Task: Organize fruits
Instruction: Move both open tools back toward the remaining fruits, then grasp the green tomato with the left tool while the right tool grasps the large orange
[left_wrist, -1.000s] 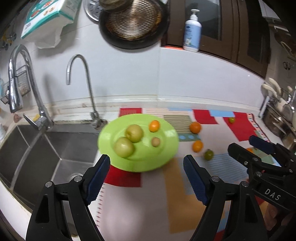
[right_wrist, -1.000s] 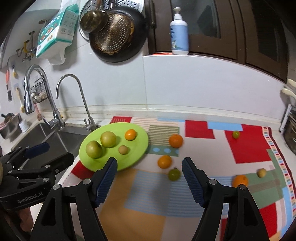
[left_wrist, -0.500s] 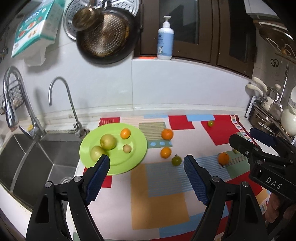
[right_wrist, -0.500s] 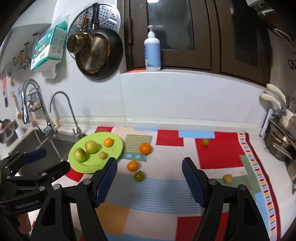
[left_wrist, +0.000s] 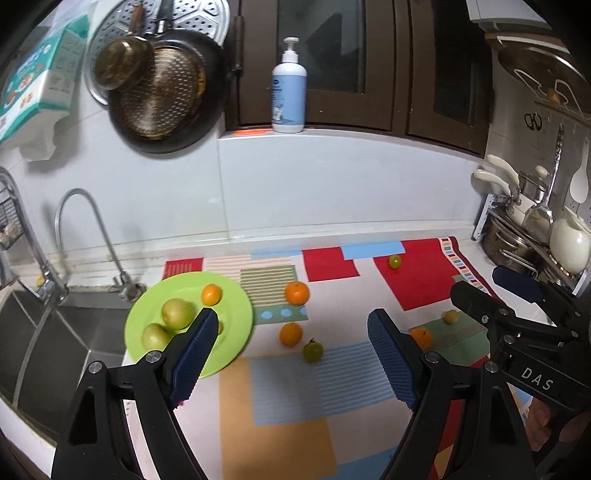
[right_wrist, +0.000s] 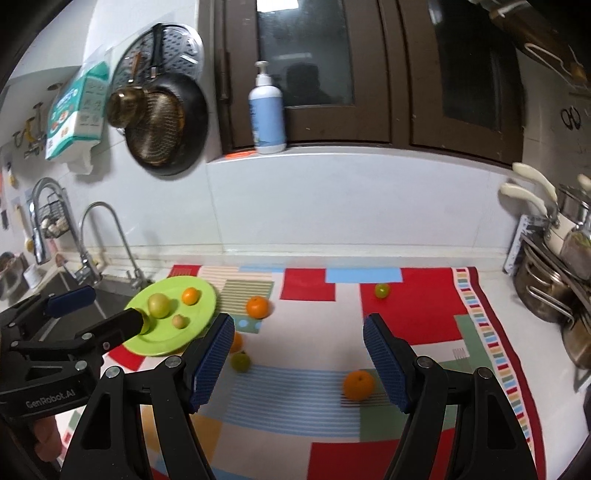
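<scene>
Left wrist view: the left gripper (left_wrist: 288, 350), blue-padded jaws apart and empty, hangs over the patchwork mat (left_wrist: 273, 424). The round lime-green plastic plate (left_wrist: 236, 332), holding four fruits, lies just left beyond it; loose oranges and a green fruit sit ahead.

Right wrist view: the right gripper (right_wrist: 297, 354), jaws likewise spread and empty, faces the lone orange (right_wrist: 358, 384) just inside its right finger, the nearest loose fruit to this hand; the plate lies well to the left.
</scene>
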